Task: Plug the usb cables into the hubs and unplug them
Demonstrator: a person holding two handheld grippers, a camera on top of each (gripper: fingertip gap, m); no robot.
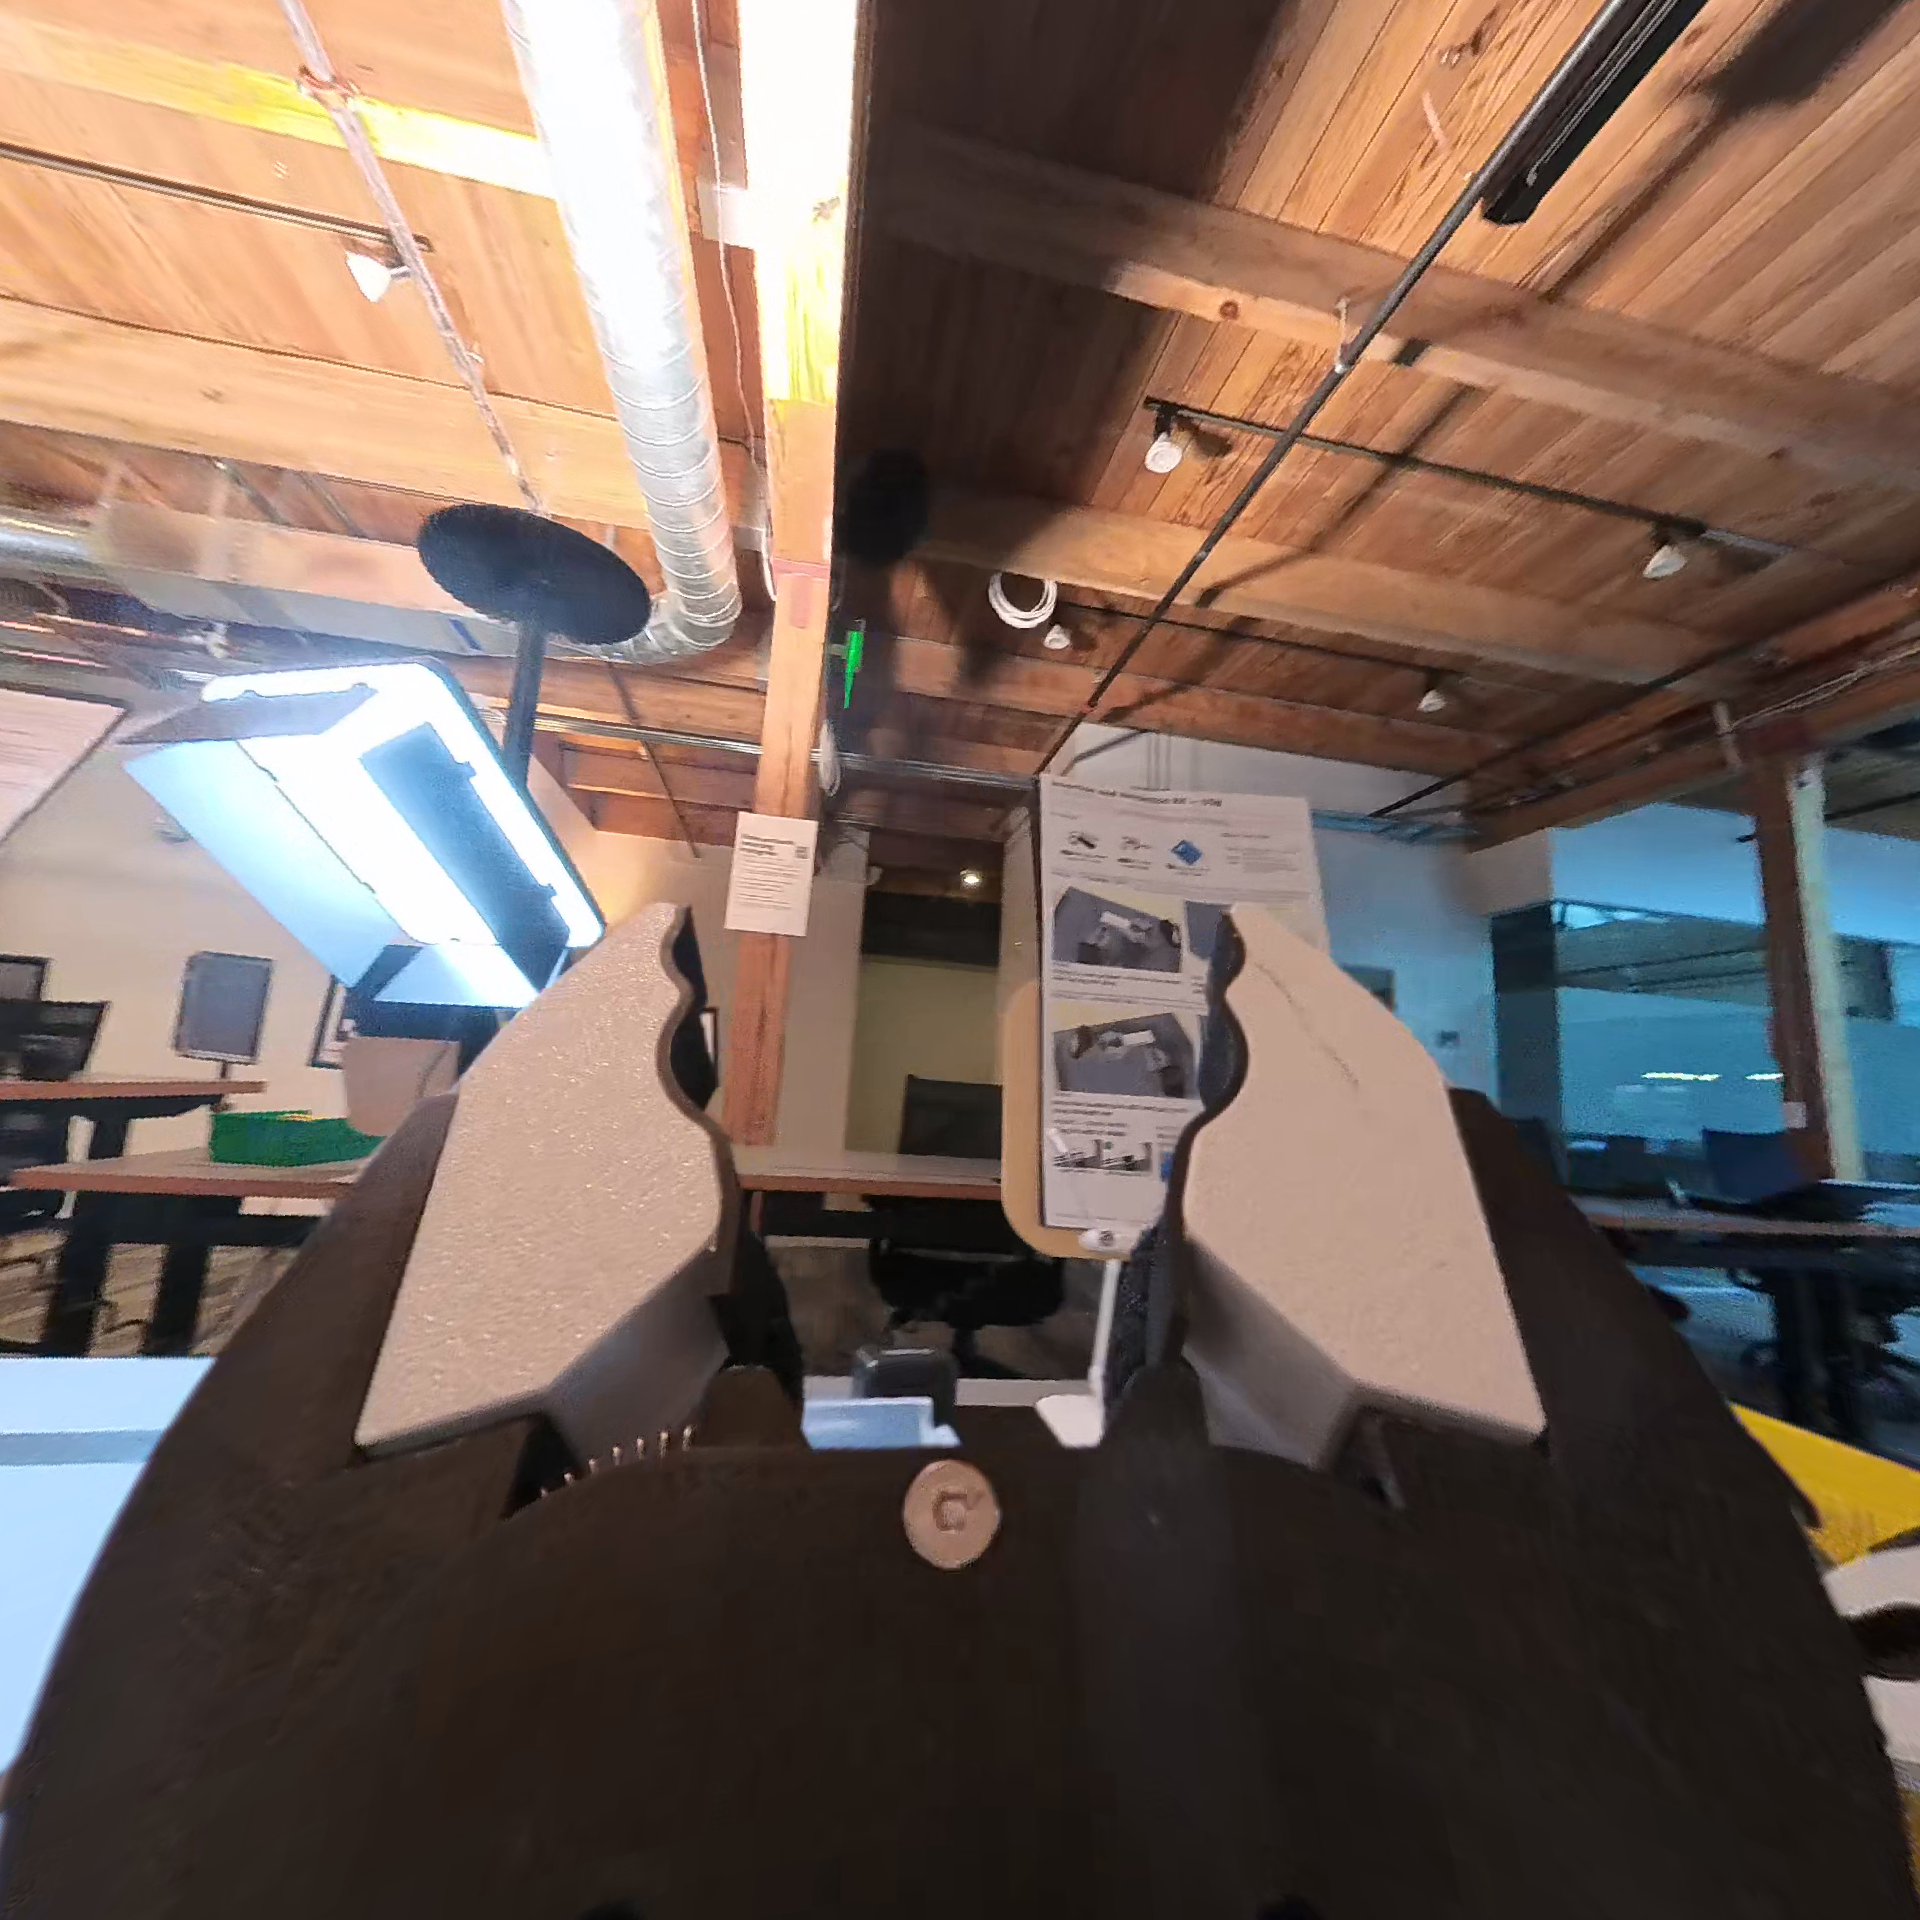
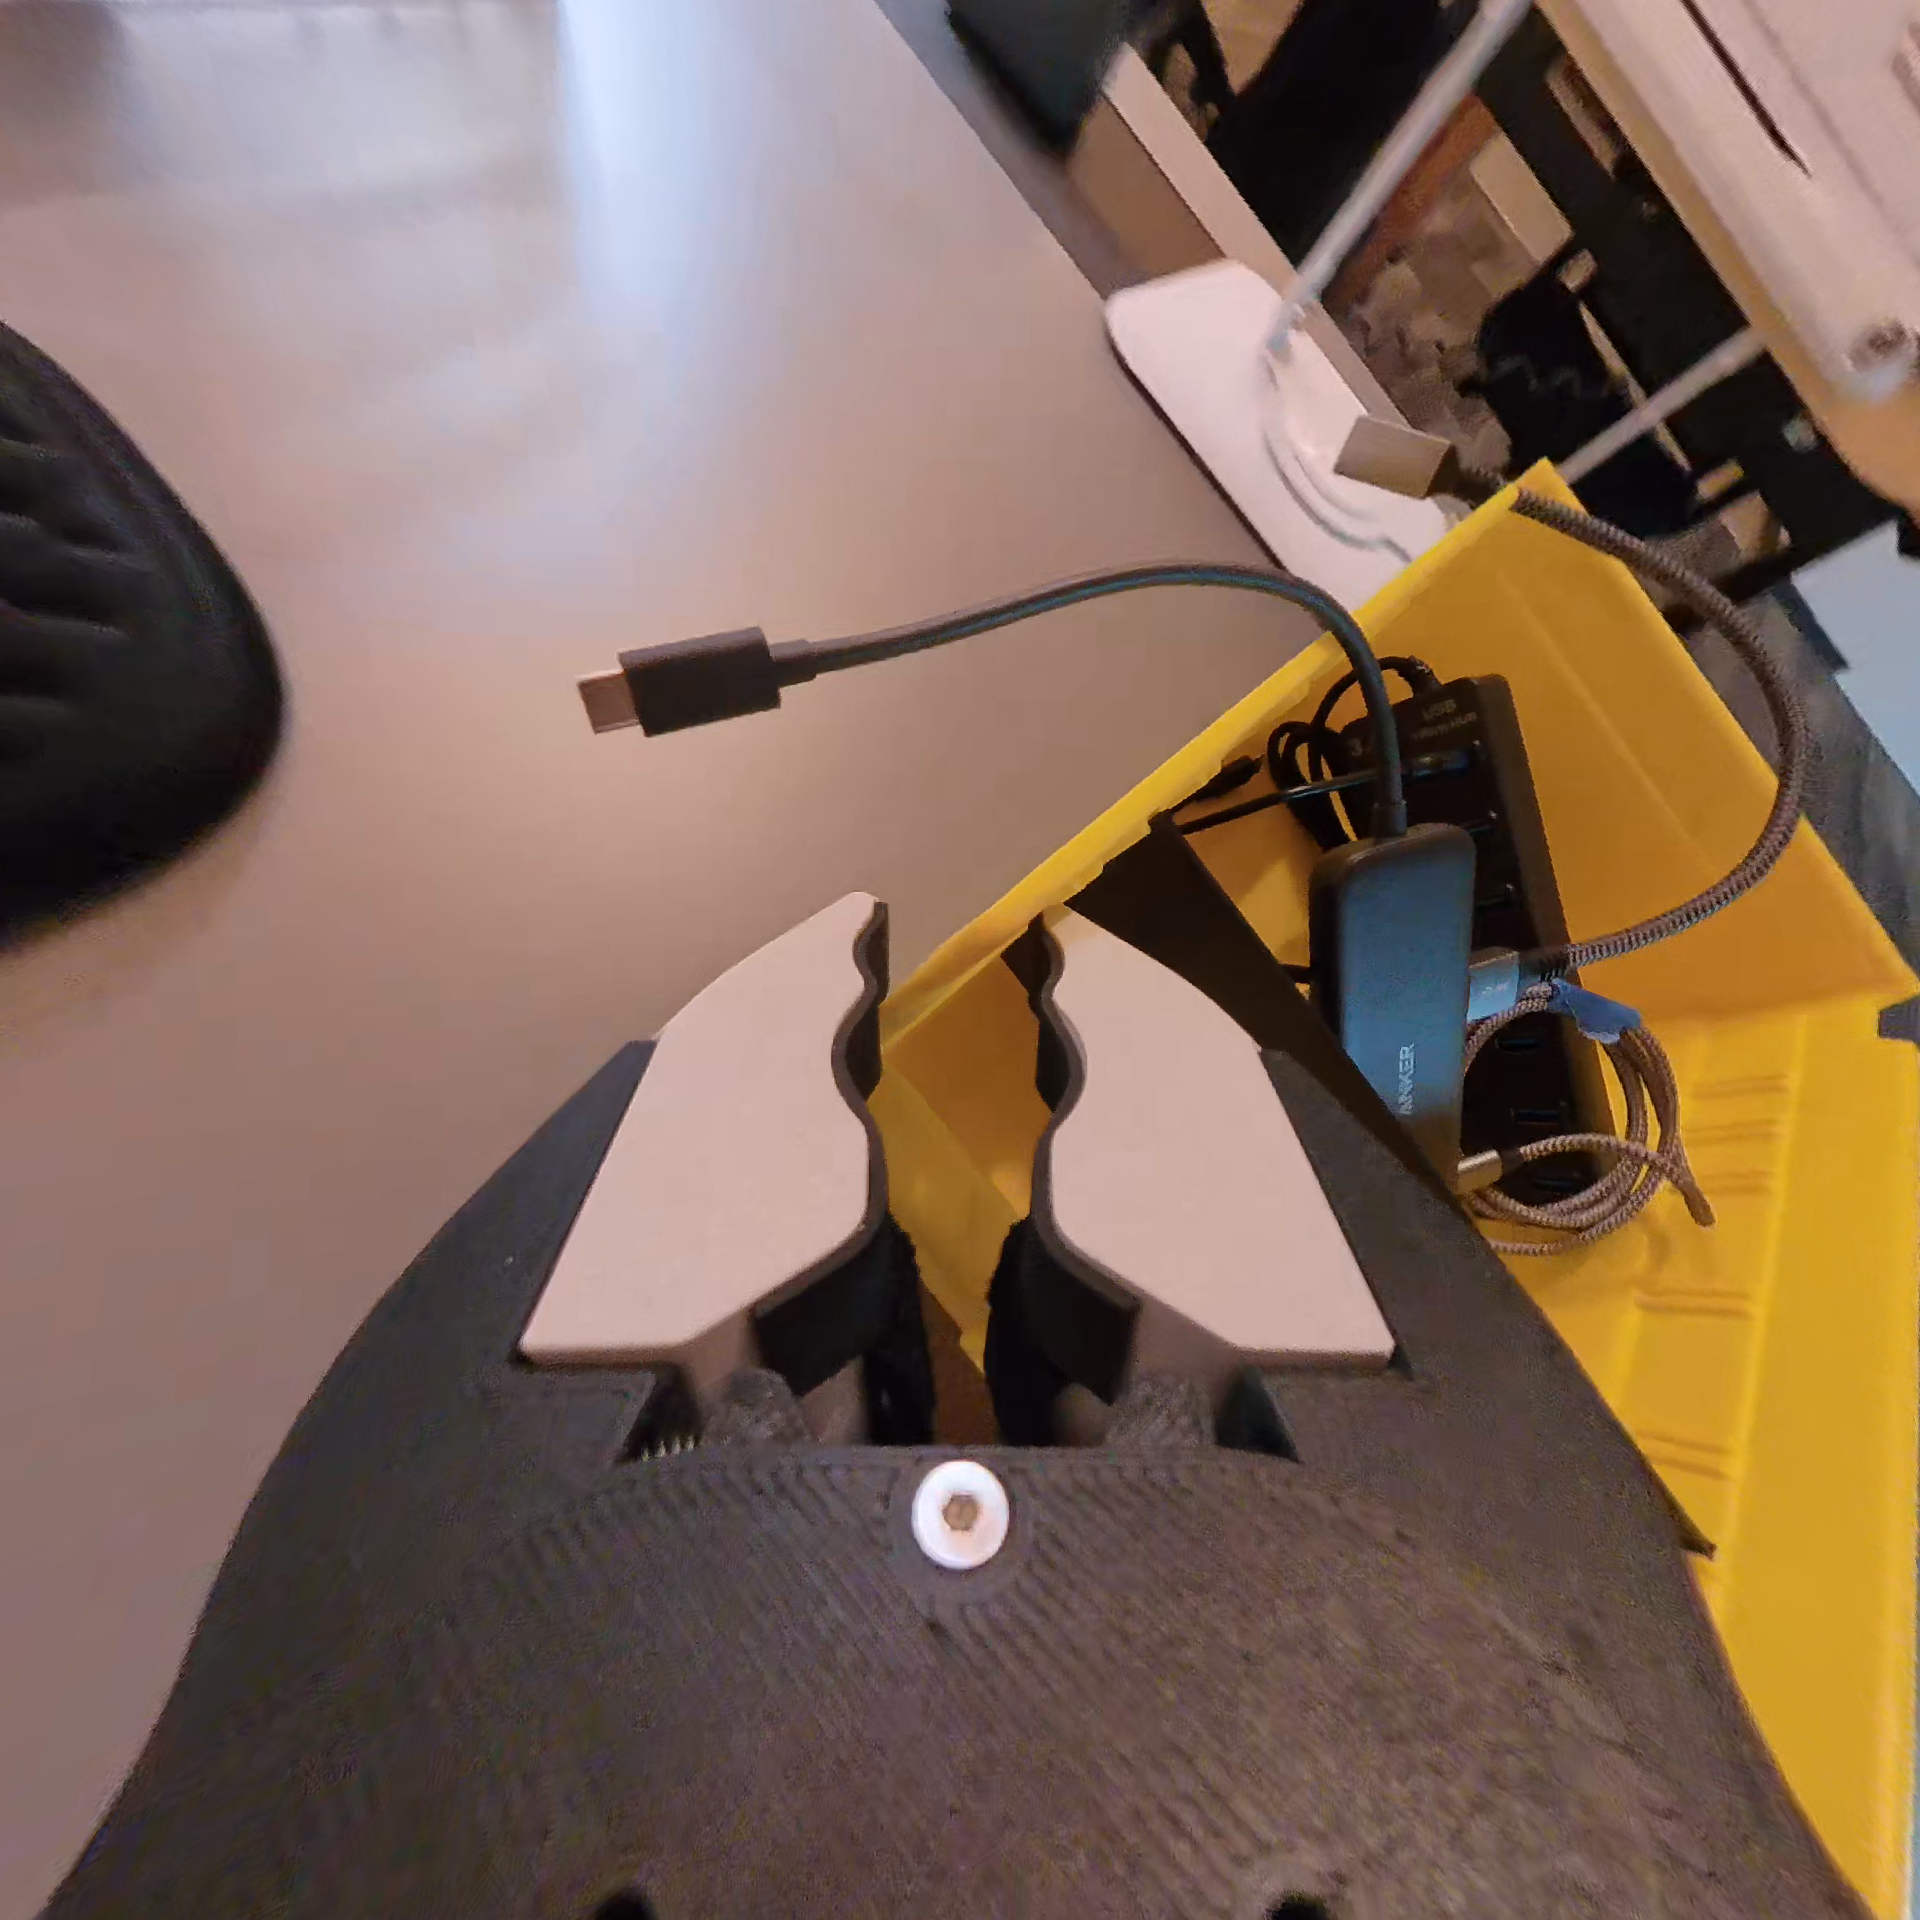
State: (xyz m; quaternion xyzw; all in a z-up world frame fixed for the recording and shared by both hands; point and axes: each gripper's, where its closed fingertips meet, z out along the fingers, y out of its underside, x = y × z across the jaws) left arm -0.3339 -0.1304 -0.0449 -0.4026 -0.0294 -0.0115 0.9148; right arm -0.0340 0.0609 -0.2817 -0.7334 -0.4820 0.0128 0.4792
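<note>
In the right wrist view a yellow bin (image 2: pixel 1662 1299) holds a dark grey hub (image 2: pixel 1392 987) lying on a long black hub (image 2: pixel 1496 748). The grey hub's short black lead ends in a small plug (image 2: pixel 686 681) that sticks out over the table. A braided cable (image 2: pixel 1621 1164) is coiled in the bin; one plug (image 2: pixel 1496 987) appears seated in the grey hub's side and its other plug (image 2: pixel 1392 457) hangs over the bin's far edge. My right gripper (image 2: pixel 961 914) is open and empty, at the bin's near left wall. My left gripper (image 1: pixel 956 925) is wide open, empty, and points up at the room.
A white stand base (image 2: pixel 1226 353) sits on the grey table (image 2: pixel 520 416) beyond the bin. A black rounded object (image 2: pixel 104 644) is at the left edge. In the left wrist view I see a sheet on a stand (image 1: pixel 1143 987), a lamp (image 1: pixel 364 831) and the bin's corner (image 1: pixel 1808 1455).
</note>
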